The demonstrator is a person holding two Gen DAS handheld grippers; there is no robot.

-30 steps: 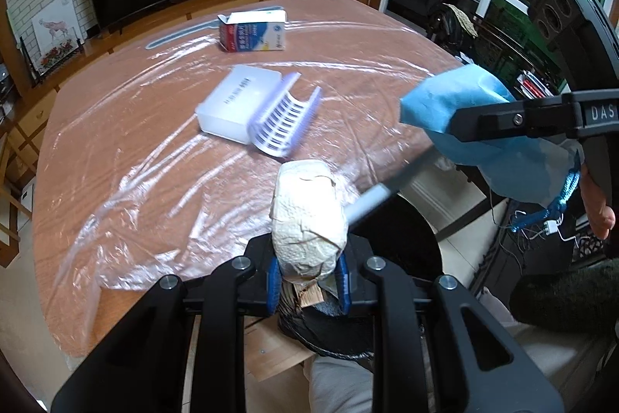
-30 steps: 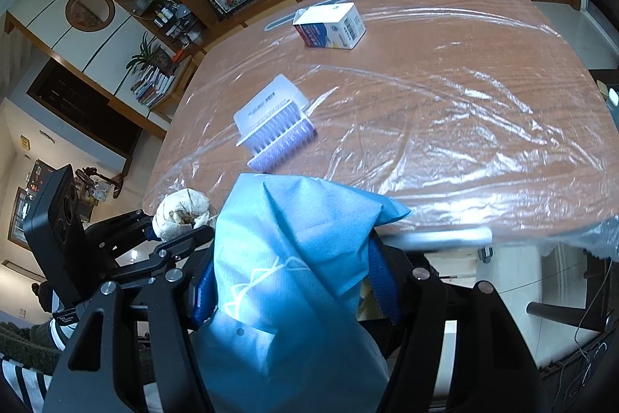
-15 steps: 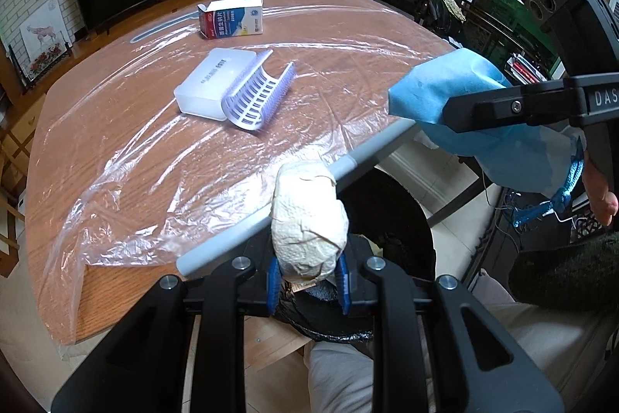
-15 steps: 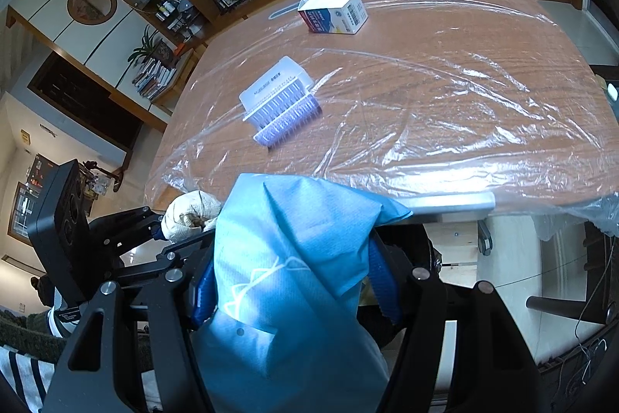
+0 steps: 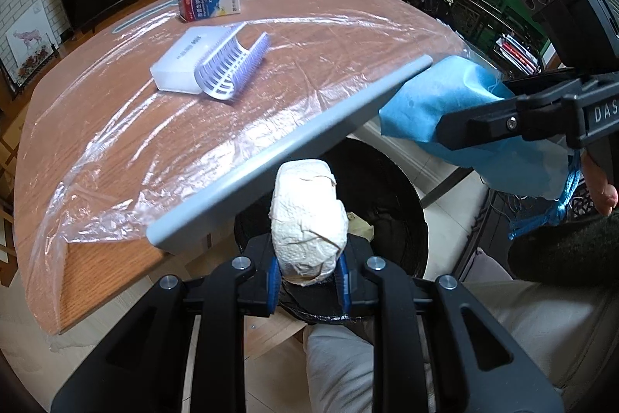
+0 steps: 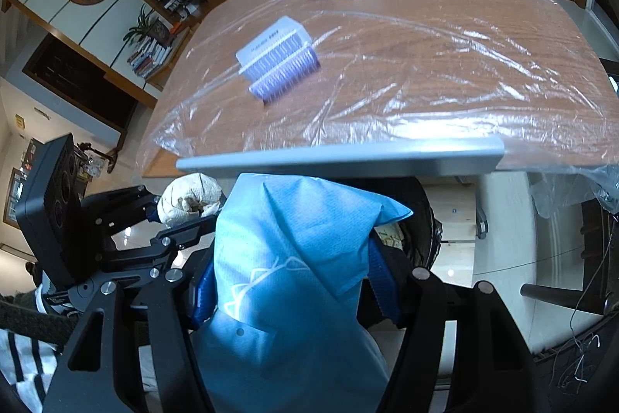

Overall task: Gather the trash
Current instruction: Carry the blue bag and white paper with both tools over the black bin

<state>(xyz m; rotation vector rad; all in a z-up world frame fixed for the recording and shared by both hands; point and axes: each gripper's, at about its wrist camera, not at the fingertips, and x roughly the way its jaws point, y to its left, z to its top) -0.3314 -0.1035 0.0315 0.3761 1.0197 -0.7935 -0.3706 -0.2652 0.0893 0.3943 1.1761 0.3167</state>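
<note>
My left gripper is shut on a crumpled white paper wad and holds it above a black trash bin that stands below the table's near edge. The wad also shows in the right wrist view. My right gripper is shut on a blue cloth bag, also over the bin. In the left wrist view the blue bag hangs at the right, beside the wad.
The wooden table is covered with clear plastic sheet. On it lie a white box with a purple ribbed rack and a small carton. A grey trim runs along the table edge. A person's legs are below.
Both grippers have drawn back from the table and lowered with their loads. The bin below the edge shows more in both views.
</note>
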